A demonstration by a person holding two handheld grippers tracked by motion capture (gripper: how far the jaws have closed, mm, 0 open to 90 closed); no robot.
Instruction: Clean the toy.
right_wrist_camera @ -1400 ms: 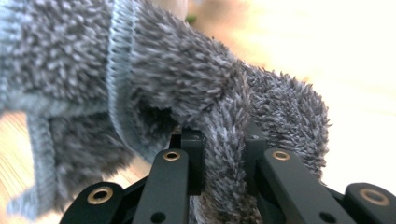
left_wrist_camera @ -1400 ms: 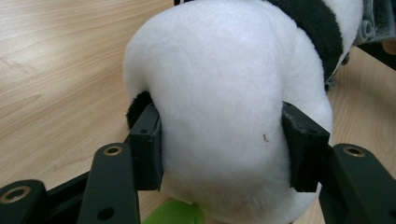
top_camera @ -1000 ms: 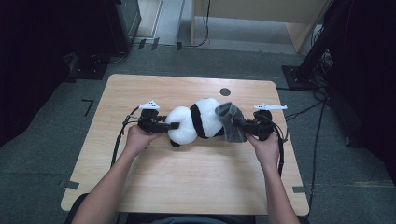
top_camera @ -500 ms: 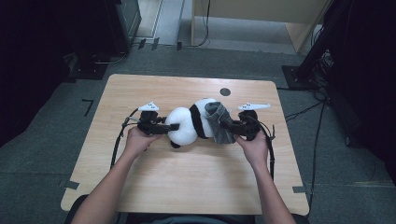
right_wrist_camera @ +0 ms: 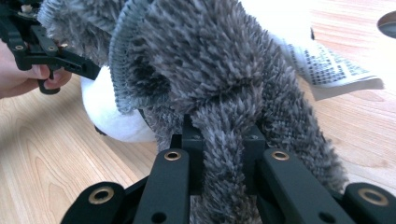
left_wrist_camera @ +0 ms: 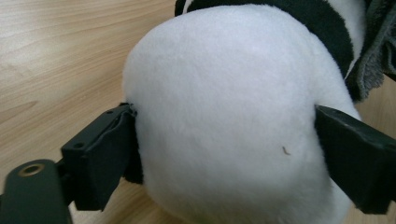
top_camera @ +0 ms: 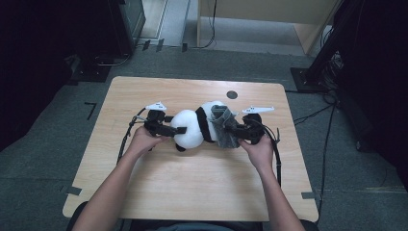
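I keep right tongs (right_wrist_camera: pixel 219 140) clamped on the fuzzy grey knit sock (right_wrist_camera: pixel 224 79), pulling it over the black-and-white plush panda (left_wrist_camera: pixel 224 116); left tongs (left_wrist_camera: pixel 224 154), just opened wide, bracket its white body, pads touching fur.

A light wooden table (top_camera: pixel 192 192) stands on grey carpet (top_camera: pixel 43 144). A dark round hole (top_camera: pixel 232 95) sits near its far edge; tape marks (top_camera: pixel 73 190) flank it.

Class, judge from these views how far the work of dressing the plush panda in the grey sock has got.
Done: the grey sock covers one end of the panda. In hand: the right gripper pinches the sock; the left gripper, jaws just opened, straddles the white end. Left: pulling the sock further.
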